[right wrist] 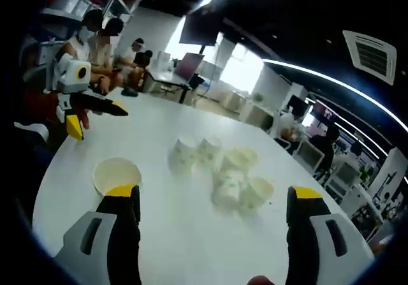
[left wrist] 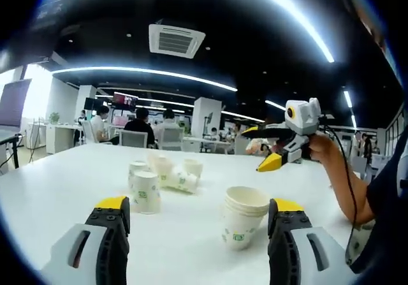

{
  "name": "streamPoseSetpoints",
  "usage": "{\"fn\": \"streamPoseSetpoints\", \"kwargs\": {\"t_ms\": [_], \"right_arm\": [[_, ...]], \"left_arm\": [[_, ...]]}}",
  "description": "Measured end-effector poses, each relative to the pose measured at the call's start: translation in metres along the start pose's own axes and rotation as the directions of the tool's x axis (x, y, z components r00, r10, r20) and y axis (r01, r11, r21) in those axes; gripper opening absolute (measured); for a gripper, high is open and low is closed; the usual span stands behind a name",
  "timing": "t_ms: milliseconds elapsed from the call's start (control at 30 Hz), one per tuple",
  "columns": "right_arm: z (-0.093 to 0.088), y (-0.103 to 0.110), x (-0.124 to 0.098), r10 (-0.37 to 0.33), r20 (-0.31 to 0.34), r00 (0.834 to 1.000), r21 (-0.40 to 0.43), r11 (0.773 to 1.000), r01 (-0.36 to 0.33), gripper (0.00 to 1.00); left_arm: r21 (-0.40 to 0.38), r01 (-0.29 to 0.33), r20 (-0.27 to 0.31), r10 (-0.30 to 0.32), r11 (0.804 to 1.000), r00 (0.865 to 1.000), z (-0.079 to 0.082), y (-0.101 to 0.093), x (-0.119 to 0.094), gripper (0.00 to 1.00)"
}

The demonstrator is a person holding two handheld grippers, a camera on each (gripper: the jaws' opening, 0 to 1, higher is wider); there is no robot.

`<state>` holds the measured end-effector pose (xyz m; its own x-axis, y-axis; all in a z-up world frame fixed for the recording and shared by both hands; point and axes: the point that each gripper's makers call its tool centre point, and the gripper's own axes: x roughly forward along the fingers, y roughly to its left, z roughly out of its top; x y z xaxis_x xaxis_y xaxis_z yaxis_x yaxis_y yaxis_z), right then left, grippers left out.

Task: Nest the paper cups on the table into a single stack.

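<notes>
My right gripper view is motion-blurred: the loose paper cups (right wrist: 220, 170) smear together, their count unclear. My left gripper (left wrist: 199, 216) and right gripper (right wrist: 212, 202) bodies run off the bottom edge. The green print on the nested cup stack (left wrist: 242, 224) is unreadable.

The right gripper (right wrist: 213, 202) hangs over the white table (right wrist: 159, 138) with its yellow-tipped jaws spread wide and nothing between them. Just past the left jaw stands an upright stack (right wrist: 116, 175) of nested cups, mouth up. Further out, near the middle of the table, loose cups (right wrist: 220, 167) lie huddled together, some tipped on their sides, blurred. At the far left the left gripper (right wrist: 95, 116) hovers above the table edge, jaws parted. People (right wrist: 105, 43) sit at desks behind it.
</notes>
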<state>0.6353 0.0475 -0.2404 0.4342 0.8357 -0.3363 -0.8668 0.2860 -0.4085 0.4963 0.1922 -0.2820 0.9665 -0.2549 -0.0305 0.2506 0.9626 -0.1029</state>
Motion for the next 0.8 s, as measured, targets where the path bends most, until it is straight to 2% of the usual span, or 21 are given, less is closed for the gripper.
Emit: {"fn": "streamPoseSetpoints", "kwargs": {"t_ms": [233, 800], "right_arm": [[-0.005, 0.000, 0.003, 0.002, -0.011, 1.000, 0.006, 1.000, -0.002, 0.99], [-0.014, 0.009, 0.009, 0.017, -0.040, 0.999, 0.029, 0.999, -0.016, 0.89]], "left_arm": [[0.010, -0.006, -0.008, 0.006, 1.000, 1.000, 0.000, 0.002, -0.002, 0.95], [0.010, -0.005, -0.003, 0.005, 1.000, 1.000, 0.002, 0.003, -0.002, 0.94]]}}
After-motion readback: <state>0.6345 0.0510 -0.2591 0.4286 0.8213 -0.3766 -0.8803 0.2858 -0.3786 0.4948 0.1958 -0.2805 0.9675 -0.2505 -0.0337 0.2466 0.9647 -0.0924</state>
